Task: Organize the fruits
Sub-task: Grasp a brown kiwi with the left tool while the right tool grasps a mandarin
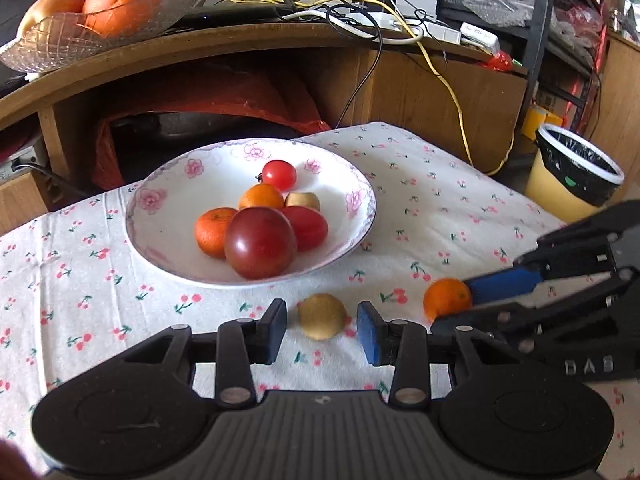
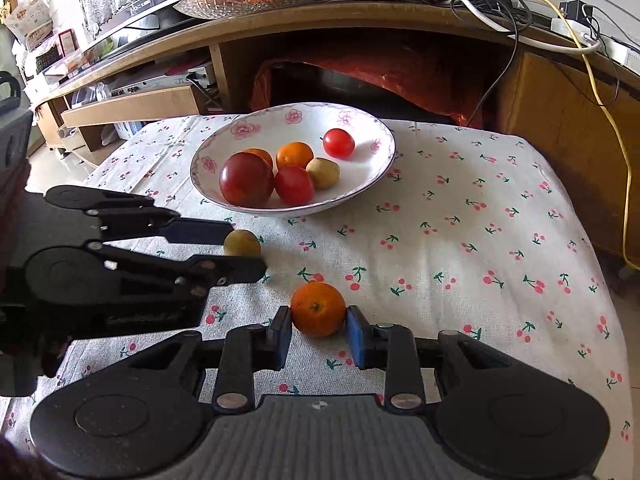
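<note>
**Fruits: two strays left outside the bowl**

The yellowish fruit (image 1: pixel 322 316) lies between the left gripper (image 1: pixel 322 330)'s parted pads — untouched. The small orange (image 2: pixel 318 309) is clamped by the right gripper (image 2: pixel 318 334). Lift it gently toward the bowl (image 2: pixel 376 184) at eleven o'clock — avoid squeezing.

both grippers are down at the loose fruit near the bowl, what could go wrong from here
1. The right gripper pinches the small orange only with its pad tips; round fruit could squirt out when lifted.
2. The left gripper straddles the yellow-brown fruit with gaps on both sides; a lopsided close could roll it away.
3. The two grippers work close together, so they might collide heading to the bowl, where added fruit could knock the piled ones.
</note>
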{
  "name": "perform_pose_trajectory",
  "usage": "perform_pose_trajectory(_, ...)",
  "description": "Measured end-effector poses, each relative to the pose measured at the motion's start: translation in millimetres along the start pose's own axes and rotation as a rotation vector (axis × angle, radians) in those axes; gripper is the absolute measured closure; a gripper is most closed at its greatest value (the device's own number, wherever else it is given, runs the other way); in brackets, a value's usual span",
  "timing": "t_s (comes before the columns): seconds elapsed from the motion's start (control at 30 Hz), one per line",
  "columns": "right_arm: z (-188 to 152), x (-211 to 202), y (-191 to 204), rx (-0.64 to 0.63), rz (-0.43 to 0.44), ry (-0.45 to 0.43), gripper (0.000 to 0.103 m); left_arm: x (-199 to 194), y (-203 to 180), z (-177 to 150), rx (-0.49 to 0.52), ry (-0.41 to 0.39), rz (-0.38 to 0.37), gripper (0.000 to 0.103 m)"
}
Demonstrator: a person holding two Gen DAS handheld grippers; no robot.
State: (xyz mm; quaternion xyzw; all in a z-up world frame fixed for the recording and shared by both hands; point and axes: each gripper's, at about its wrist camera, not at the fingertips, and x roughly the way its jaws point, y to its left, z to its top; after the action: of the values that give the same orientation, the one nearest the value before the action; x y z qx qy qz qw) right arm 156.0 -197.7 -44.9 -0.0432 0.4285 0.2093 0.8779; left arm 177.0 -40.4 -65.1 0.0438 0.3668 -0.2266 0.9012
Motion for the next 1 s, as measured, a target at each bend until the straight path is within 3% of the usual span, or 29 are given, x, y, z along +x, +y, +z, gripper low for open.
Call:
perform_pose_trajectory(0.17,2.2,2.5,1.4,-0.001,-0.011,0.000,0.077,-3.2,-4.1,-3.3,0.033,-0.004,0.022,0.069)
perform_pose_trajectory(0.43,6.5,10.0,4.9,0.007,-0.032,-0.007,0.070,-21.0,0.8,-11.0,0.019,0.021,0.025,0.069)
perform_pose_trajectory(0.6,6.9,9.1,11.1,-0.010,-0.064,0.004,0.078,-38.9,-0.9,-21.9,0.021,0.039,0.024,0.069)
perform_pose_trajectory(1.0,-7.4,-10.6,43.2,-0.009,-0.058,0.039,0.079,-75.4,5.2,-45.6,-0.026,0.051,0.039,0.069)
